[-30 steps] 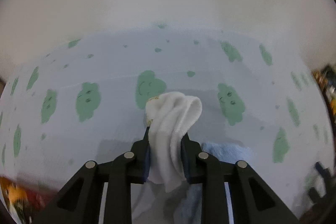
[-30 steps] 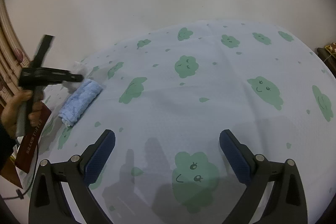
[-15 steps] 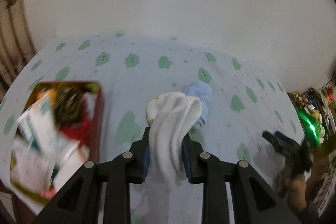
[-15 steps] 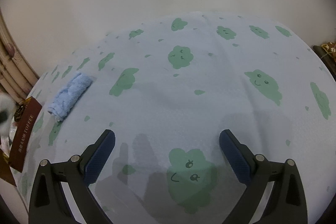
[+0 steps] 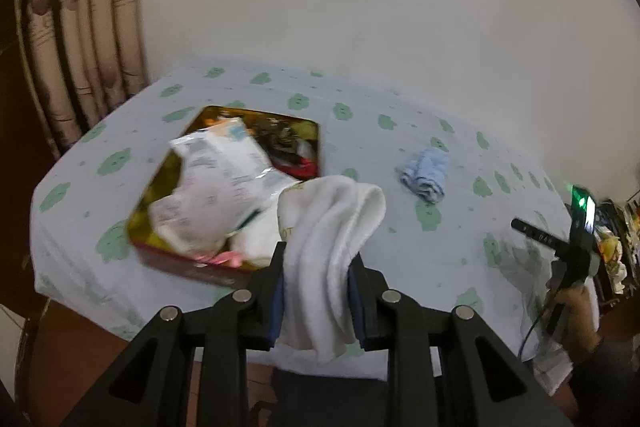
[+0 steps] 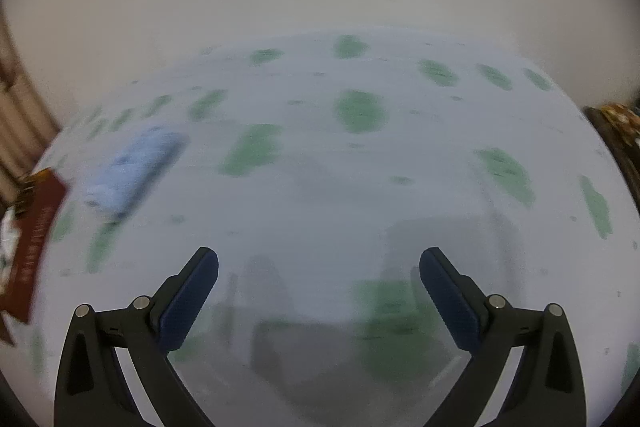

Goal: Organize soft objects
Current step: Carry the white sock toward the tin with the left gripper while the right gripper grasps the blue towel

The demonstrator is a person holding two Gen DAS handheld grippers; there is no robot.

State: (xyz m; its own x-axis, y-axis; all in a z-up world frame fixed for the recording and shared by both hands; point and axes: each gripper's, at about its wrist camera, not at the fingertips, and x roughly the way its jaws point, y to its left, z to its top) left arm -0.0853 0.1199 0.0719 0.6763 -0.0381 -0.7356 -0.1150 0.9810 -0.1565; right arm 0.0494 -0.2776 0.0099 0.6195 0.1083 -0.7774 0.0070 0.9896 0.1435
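My left gripper (image 5: 316,291) is pinching the white cloth (image 5: 328,247), which hangs folded between the pads. The red box (image 5: 224,187) lies ahead and to the left of this gripper, its near corner just beyond the fingertips, so I judge the deposit falls to the left hand. My right gripper (image 6: 319,291) stands spread and empty; the blue cloth (image 6: 136,167) lies to its far left.

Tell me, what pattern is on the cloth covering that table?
The tablecloth is pale blue with green cloud-like blobs; it shows best in the left wrist view.
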